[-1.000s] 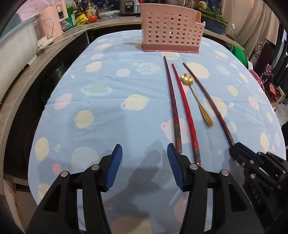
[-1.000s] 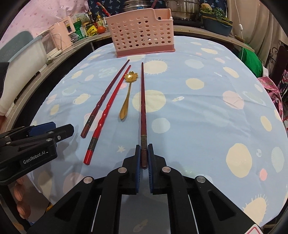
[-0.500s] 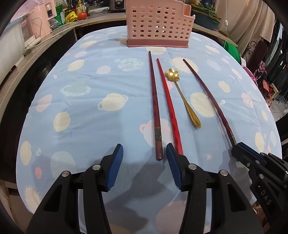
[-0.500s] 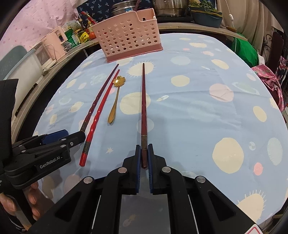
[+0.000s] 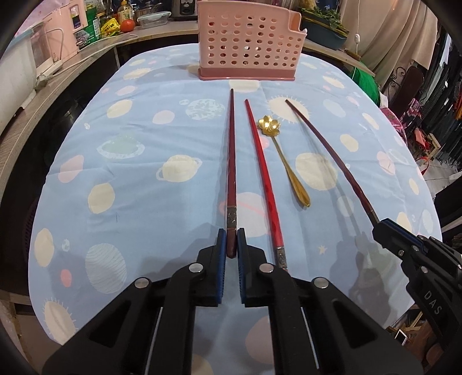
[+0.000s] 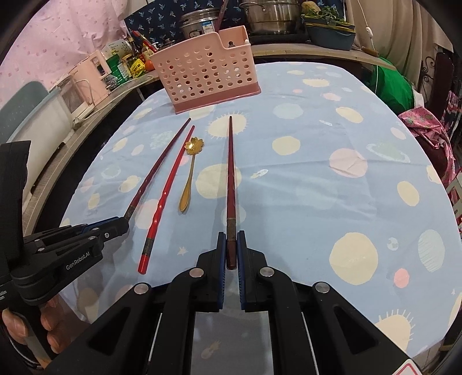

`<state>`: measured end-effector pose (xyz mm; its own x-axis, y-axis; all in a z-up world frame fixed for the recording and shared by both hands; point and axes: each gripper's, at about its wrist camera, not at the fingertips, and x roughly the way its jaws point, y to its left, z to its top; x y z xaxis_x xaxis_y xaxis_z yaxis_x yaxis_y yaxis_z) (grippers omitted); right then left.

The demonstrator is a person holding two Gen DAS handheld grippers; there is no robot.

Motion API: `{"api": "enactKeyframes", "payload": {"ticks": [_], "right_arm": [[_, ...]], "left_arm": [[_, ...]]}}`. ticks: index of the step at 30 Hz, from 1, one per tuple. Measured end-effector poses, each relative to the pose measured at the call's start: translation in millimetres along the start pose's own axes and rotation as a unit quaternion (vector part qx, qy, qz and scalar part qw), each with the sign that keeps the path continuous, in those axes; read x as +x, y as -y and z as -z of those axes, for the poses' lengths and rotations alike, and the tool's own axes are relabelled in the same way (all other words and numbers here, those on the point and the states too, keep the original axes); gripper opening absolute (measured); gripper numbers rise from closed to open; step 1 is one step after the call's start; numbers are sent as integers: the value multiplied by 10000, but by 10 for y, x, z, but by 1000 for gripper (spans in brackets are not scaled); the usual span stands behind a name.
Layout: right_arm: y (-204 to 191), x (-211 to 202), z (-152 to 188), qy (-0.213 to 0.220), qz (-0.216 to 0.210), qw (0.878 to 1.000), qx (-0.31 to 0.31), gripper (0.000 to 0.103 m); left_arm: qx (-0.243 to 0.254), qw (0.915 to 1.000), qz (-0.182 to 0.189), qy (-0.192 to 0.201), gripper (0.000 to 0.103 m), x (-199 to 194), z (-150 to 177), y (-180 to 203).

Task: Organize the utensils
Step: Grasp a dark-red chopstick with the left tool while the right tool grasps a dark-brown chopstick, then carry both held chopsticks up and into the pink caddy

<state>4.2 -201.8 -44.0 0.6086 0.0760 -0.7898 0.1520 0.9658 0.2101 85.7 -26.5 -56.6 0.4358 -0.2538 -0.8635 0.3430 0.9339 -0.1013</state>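
Three chopsticks and a gold spoon lie on the blue planet-print tablecloth. My left gripper is shut on the near end of the left dark red chopstick. My right gripper is shut on the near end of the right dark red chopstick, which looks raised a little above the cloth. A bright red chopstick lies between them, beside the spoon. The pink perforated utensil basket stands at the table's far end.
A counter along the left and back holds a pink appliance, jars, a tomato and pots. A green bag and clothes lie off the table's right edge.
My left gripper has moved onto the left dark red chopstick's end and shut on it. My right gripper has kept its hold and risen slightly with its chopstick.
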Motion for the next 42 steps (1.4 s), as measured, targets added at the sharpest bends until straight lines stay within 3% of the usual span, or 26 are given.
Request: {"api": "enactKeyframes", "payload": {"ticks": [9,17,33,42], "right_arm": [[63,-503,-432,542,-293,9977,280,7],[92,-892,-1007,1212,-295,9918,274,7],[-17,-1129,-2068,2086,-472,9768,132,7],[-84,-1156,-2708,2572,-726,9632,298,7]], "left_arm": [[-322,9981,165,507,7,-545,-318,-105],[-446,9922,178,1155,7,-1023,-777,-200],[-616,9811,274,1814,7,-1405,-1888,-303],[-601,9680,308,2417,7,-1687,-2494,-259]]}}
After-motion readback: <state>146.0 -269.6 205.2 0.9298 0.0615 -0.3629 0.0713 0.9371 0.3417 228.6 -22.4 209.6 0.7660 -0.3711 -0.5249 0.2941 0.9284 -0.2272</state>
